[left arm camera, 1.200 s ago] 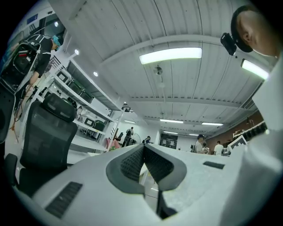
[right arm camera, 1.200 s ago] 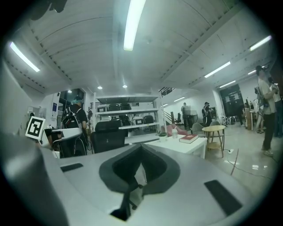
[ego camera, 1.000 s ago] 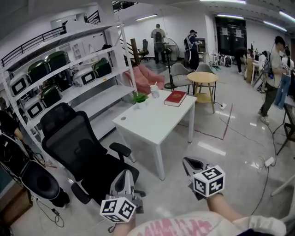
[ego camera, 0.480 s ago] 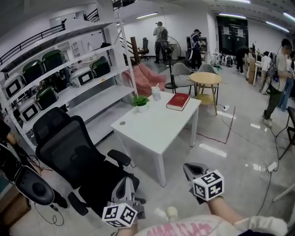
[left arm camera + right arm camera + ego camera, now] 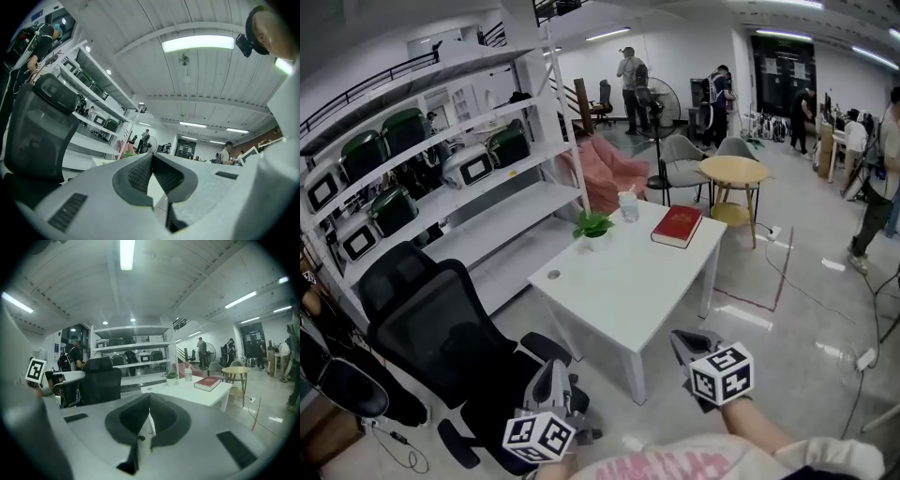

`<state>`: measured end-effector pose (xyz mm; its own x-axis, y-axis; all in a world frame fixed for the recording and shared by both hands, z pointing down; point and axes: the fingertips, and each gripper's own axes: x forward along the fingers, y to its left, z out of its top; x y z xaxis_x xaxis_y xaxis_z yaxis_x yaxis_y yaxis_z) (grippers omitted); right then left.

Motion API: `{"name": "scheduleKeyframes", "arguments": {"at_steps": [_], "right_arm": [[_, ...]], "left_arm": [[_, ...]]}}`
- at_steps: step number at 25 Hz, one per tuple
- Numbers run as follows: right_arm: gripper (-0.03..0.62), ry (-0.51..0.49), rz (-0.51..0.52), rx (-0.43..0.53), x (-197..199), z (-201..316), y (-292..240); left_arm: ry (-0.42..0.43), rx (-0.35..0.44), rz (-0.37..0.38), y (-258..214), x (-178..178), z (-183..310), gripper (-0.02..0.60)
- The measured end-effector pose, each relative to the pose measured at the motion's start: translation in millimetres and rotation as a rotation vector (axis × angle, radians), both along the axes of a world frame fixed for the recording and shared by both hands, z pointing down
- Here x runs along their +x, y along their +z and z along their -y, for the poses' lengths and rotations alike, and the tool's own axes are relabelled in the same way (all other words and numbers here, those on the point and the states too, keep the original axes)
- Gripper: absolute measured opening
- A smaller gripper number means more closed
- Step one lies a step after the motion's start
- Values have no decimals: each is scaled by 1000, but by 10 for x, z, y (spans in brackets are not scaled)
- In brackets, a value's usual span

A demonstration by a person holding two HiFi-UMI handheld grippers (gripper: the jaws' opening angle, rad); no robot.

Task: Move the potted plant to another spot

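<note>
Two hand-held grippers sit low in the head view, each with jaws pressed together and nothing between them. The left gripper (image 5: 551, 367) is above a black office chair (image 5: 431, 323); the right gripper (image 5: 682, 339) is just short of the white table (image 5: 623, 286). The potted plant (image 5: 593, 228) stands near the table's far left edge, beside the shelving (image 5: 441, 183), with a clear cup (image 5: 628, 206) just behind it and a red book (image 5: 677, 226) to its right. Both grippers are well apart from the plant
</note>
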<state>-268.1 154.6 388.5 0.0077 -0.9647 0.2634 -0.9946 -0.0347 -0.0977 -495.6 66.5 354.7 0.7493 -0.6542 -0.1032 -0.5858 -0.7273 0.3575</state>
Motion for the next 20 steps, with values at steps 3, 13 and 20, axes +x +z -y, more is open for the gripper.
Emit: {"name": "scheduleKeyframes", "arguments": {"at_steps": [3,13,20], "right_arm": [[5,-1,-6,25,229,318,-124],[6,2,28,79,784,1111,-213],[6,-19,55,63,927,1374,-26]], "left_arm": [[1,14,0,-75,204,280,3],[-16,17,5,-82,618,1014,3],[-23,5,-1,69,827,1260,3]]}}
